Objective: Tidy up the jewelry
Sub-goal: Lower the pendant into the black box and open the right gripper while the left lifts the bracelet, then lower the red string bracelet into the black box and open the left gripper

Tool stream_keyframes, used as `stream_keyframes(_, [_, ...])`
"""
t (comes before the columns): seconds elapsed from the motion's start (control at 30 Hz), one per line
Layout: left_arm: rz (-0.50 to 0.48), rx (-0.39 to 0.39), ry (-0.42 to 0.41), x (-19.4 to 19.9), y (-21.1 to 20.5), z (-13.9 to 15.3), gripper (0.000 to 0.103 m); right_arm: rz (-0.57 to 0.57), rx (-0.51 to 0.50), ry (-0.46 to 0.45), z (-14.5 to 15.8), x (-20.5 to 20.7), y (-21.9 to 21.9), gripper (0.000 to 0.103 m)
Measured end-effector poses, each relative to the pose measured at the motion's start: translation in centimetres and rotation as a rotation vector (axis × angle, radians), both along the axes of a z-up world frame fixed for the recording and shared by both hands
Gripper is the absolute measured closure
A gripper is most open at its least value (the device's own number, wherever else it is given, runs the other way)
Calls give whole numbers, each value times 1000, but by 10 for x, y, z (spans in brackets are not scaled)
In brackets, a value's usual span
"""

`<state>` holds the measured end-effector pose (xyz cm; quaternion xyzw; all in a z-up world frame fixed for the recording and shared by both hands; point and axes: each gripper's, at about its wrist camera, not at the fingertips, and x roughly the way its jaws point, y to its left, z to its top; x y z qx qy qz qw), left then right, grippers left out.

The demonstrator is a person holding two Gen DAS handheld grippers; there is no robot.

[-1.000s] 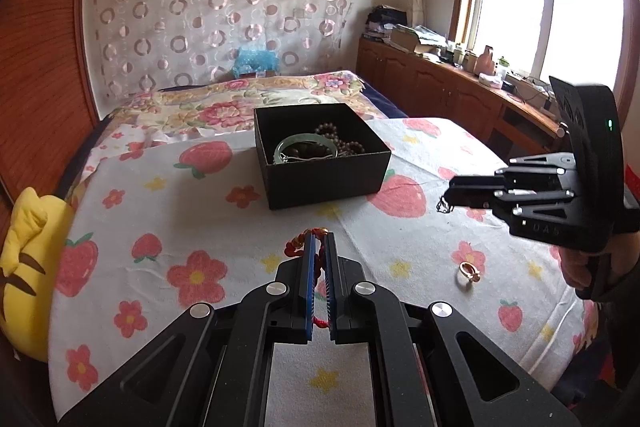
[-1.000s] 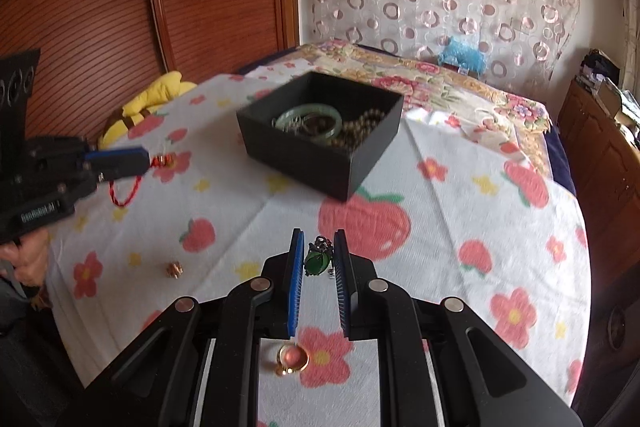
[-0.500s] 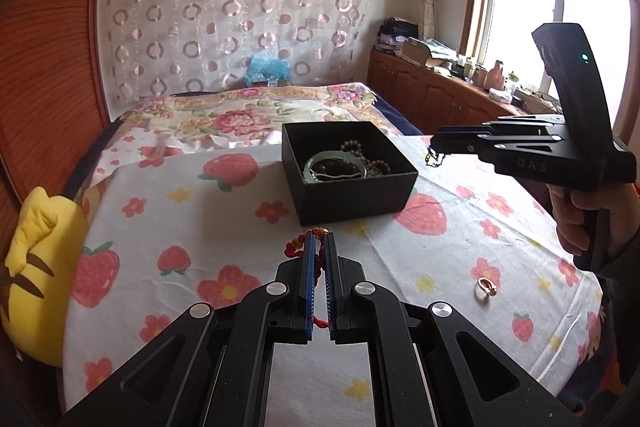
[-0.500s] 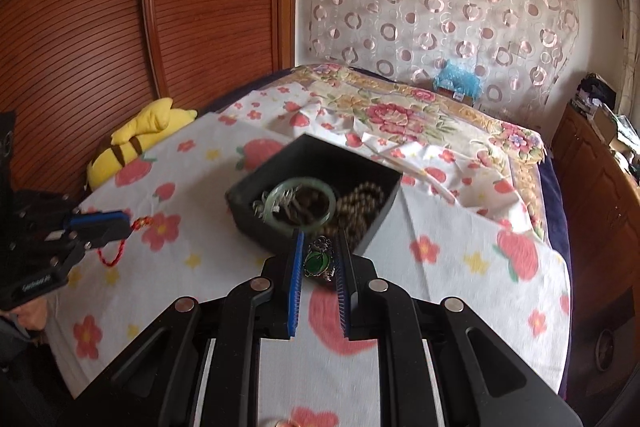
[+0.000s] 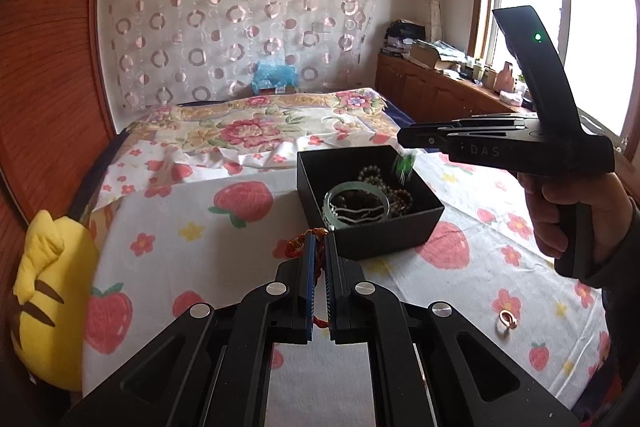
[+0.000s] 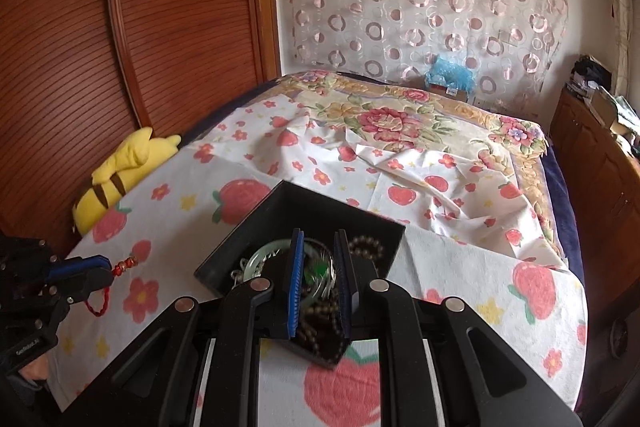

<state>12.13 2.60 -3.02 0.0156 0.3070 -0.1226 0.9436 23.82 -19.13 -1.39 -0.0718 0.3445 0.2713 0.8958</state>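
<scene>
Right now your right tool (image 6: 318, 267) hangs directly over the open black rectangular box (image 5: 416, 227), and its jaws stand parted with the green pendant (image 5: 406, 165) blurred just beneath its tip, apparently falling free toward the box's inside; that spot makes sense, since letting go above the box's middle lands the piece among what already lies there. Inside the box you can see a pale green jade-like bangle (image 5: 356, 205) and a string of dark brown beads (image 5: 394, 193), so the box is plainly the collecting place. Your left tool (image 5: 319, 247) waits on the near side of the box, jaws narrow and clamped on a red braided cord bracelet with small gold beads (image 6: 116, 279); holding it back there keeps it clear of the right tool while the box opening is occupied. I judge it goes in next. A small gold ring (image 5: 507, 319) lies on the strawberry-print cloth (image 5: 224, 251) covering the surface, well apart from the box on its near right side, not yet gathered. Beyond the box's left side, a yellow plush toy (image 5: 48, 307) slumps at the surface's edge.
</scene>
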Motion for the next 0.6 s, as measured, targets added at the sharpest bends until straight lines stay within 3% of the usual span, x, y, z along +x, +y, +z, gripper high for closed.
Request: stream_keyframes(0.6, [-14, 48, 26, 65, -39, -2, 99, -49, -22, 10, -27, -25, -58, 85])
